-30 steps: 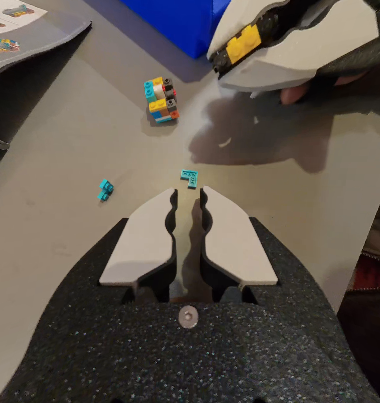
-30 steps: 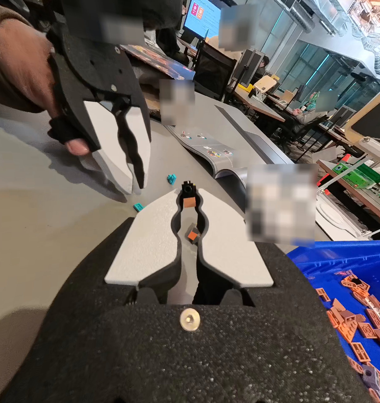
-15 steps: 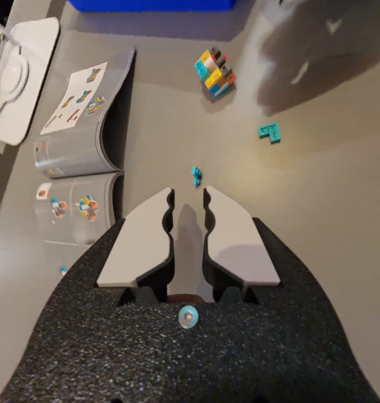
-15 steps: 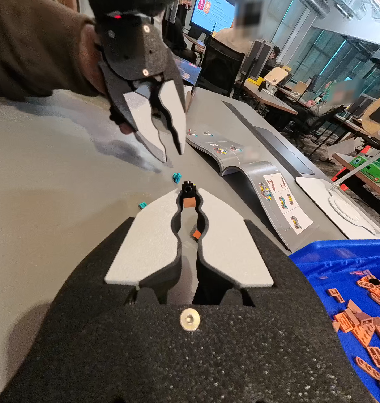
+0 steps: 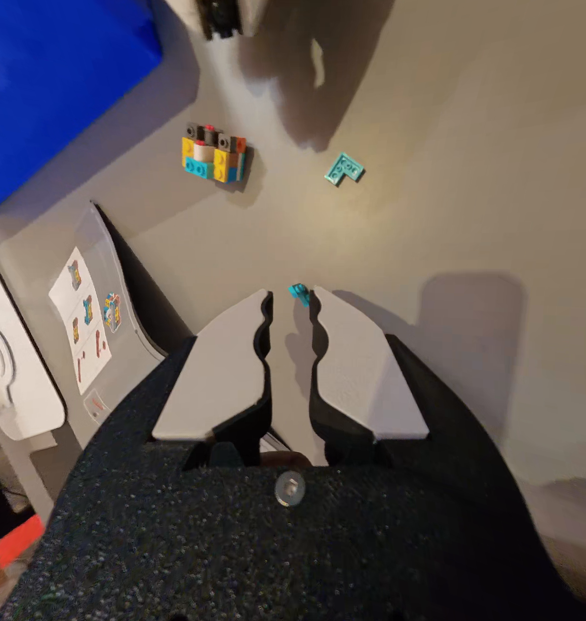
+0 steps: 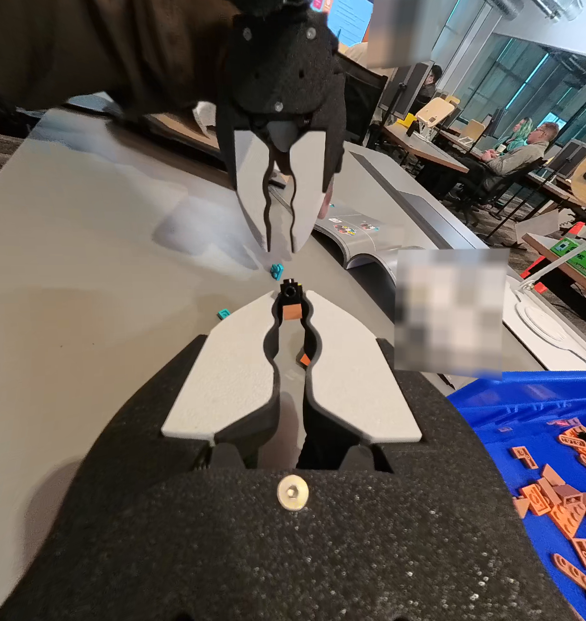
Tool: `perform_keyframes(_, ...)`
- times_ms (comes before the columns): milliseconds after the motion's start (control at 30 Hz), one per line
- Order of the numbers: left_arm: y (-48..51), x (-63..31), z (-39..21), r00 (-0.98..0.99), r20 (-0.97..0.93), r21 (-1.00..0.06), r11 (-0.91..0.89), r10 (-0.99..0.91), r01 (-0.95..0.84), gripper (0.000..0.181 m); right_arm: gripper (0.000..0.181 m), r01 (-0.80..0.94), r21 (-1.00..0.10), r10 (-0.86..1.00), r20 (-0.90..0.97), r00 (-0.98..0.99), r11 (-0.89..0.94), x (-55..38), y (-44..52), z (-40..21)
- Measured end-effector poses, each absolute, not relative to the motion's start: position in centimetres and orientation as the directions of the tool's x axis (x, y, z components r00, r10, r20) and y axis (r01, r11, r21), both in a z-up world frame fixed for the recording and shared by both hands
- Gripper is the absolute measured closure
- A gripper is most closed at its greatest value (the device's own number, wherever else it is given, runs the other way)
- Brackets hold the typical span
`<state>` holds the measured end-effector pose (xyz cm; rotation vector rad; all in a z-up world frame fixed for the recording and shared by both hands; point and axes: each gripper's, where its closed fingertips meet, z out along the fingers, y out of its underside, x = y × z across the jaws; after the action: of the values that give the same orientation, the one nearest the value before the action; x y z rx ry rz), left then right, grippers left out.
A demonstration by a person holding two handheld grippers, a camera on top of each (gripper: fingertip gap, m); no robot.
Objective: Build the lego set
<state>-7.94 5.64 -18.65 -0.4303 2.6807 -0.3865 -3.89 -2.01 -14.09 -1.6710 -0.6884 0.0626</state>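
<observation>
Left wrist view: our left claw [image 5: 290, 295] is released, nothing between the jaws, and sits low over the tabletop [image 5: 453, 218]. Small teal piece [image 5: 299, 293] lies right at the tips, hugging the inner edge of the right-hand finger, so we read this as lining up a pick. Teal L-plate [image 5: 344, 169] is well ahead, slightly right; flat, thin, studs up. The build [image 5: 213, 155] is ahead-left: a blocky stack of yellow, teal, black, white and orange bricks, parked where both claws can reach it. Open booklet [image 5: 89, 319] curls at far left; blue bin [image 5: 49, 84] beyond it. Fingers [image 5: 217, 369] are matte grey with wavy black inner edges; body is speckled black foam-like stuff.

Right wrist view: our right claw [image 6: 290, 300] is clenched on a small sub-assembly [image 6: 290, 300], black brick with a round hole at the tip, orange face behind it. Probably held raised to wait for the next part. Loose orange bit [image 6: 305, 359] shows below, between the fingers. The left claw points down just ahead of ours, over the teal piece. Bin at right holds glossy orange and brown plates [image 6: 560, 504].
</observation>
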Motion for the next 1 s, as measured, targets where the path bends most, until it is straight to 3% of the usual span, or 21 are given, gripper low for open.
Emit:
perform_keyframes(300, 6.7, -6.5, -17.8, -0.926, -0.372, -0.079, 0.992, 0.062, 0.098, 0.156, 0.172, 0.387, -0.920, 0.480, 0.314, 0.820, -0.061, -3.7, -2.0, -14.1)
perform_keyframes(533, 6.6, -7.3, -18.8, -0.898, -0.233, 0.037, 0.927, 0.372, 0.374, 0.157, 0.172, 0.397, -0.916, 0.496, 0.316, 0.808, -0.063, -3.7, -2.1, -14.3)
perform_keyframes(1000, 6.3, -7.3, -19.8, -0.876, -0.106, 0.040, 0.882, 0.470, 0.469, 0.163, 0.172, 0.386, -0.920, 0.499, 0.304, 0.812, -0.067, -3.4, -1.9, -14.2)
